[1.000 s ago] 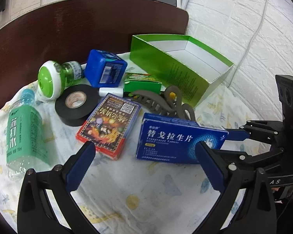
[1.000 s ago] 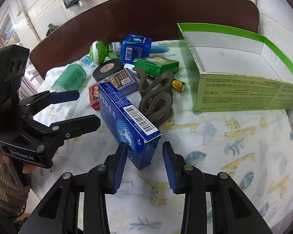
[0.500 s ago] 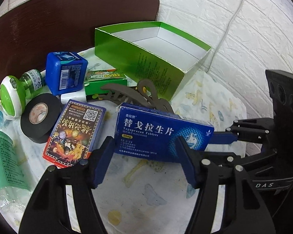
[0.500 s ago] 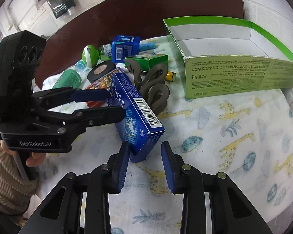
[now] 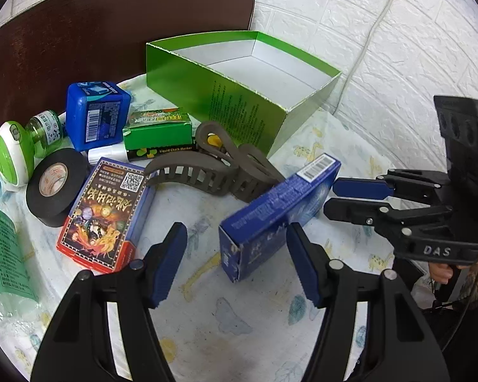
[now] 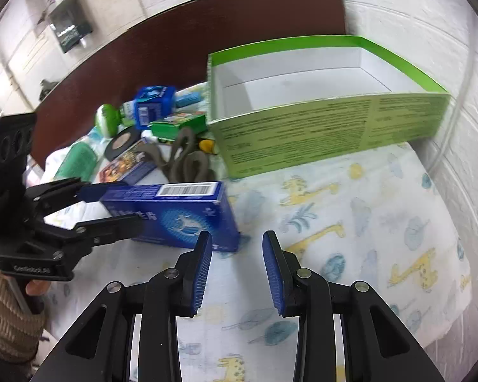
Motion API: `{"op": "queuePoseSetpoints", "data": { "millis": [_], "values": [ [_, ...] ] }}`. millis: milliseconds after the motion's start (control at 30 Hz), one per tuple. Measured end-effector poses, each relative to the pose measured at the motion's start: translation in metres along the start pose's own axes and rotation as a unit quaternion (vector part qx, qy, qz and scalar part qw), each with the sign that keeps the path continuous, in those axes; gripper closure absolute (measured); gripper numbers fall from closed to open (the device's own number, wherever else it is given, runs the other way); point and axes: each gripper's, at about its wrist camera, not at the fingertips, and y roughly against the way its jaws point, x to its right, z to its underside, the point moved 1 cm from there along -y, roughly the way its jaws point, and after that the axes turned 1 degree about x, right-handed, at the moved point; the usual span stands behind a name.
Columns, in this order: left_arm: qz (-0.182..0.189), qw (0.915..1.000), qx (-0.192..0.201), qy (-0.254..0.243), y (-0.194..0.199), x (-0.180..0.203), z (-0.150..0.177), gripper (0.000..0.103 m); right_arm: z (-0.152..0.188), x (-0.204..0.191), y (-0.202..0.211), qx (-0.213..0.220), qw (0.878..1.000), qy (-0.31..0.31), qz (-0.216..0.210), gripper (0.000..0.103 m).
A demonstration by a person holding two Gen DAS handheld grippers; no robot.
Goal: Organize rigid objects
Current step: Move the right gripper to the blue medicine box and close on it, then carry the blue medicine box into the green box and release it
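Both jaws gape off the blue box; only left wrist shows black tape plainly.

Each wrist view looks along its own jaws, low and close over the printed cloth-covered table. Both share the blue cardboard medicine box ahead and the open green cardboard box beyond.
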Motion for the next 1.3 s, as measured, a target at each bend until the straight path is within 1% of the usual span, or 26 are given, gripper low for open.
{"op": "queuePoseSetpoints", "data": {
  "millis": [33,67,133,233,333,400,467,600,733,833,900,1000,1167,1300],
  "values": [
    [-0.004,1.0000,-0.001,-0.001,-0.001,0.002,0.001,0.047,0.000,-0.002,0.000,0.003,1.000,0.008,-0.005,0.069],
    [-0.004,1.0000,-0.004,0.001,-0.001,0.003,0.001,0.061,-0.002,-0.004,-0.002,0.006,1.000,0.015,-0.006,0.069],
    [-0.011,0.9998,-0.008,0.013,-0.002,0.004,0.001,0.064,-0.005,-0.005,-0.006,0.008,1.000,0.017,-0.011,0.069],
    [-0.031,0.9993,0.000,0.023,-0.001,0.005,0.001,0.065,-0.009,-0.003,-0.012,0.009,1.000,0.013,-0.021,0.069],
    [-0.041,0.9988,0.000,0.027,0.000,0.004,-0.001,0.065,-0.011,-0.005,-0.014,0.007,1.000,0.016,-0.025,0.069],
    [-0.051,0.9983,0.005,0.026,0.005,0.006,-0.003,0.065,-0.011,-0.006,-0.012,0.006,0.999,0.018,-0.026,0.069],
    [-0.066,0.9976,0.015,0.018,0.013,0.011,-0.007,0.065,-0.012,-0.008,-0.007,0.015,0.999,0.022,-0.028,0.069],
    [-0.094,0.9946,0.043,-0.004,0.033,0.025,-0.019,0.065,-0.021,-0.012,0.011,0.043,0.998,0.030,-0.036,0.069],
    [-0.105,0.9920,0.066,-0.022,0.043,0.038,-0.043,0.065,-0.039,-0.009,0.032,0.087,0.995,0.041,-0.036,0.069],
    [-0.108,0.9908,0.074,-0.033,0.039,0.049,-0.063,0.065,-0.056,0.001,0.043,0.115,0.992,0.041,-0.028,0.069],
    [-0.105,0.9911,0.073,-0.036,0.031,0.056,-0.077,0.065,-0.066,0.010,0.050,0.133,0.990,0.045,-0.016,0.069],
    [-0.095,0.9927,0.066,-0.034,0.019,0.062,-0.094,0.065,-0.076,0.026,0.057,0.147,0.988,0.046,-0.001,0.069],
    [-0.091,0.9944,0.043,-0.034,-0.012,0.078,-0.118,0.064,-0.089,0.056,0.057,0.151,0.988,0.028,0.014,0.069],
    [-0.099,0.9941,0.021,-0.039,-0.034,0.085,-0.125,0.064,-0.095,0.077,0.049,0.147,0.989,0.011,0.025,0.069]
  ]
}}
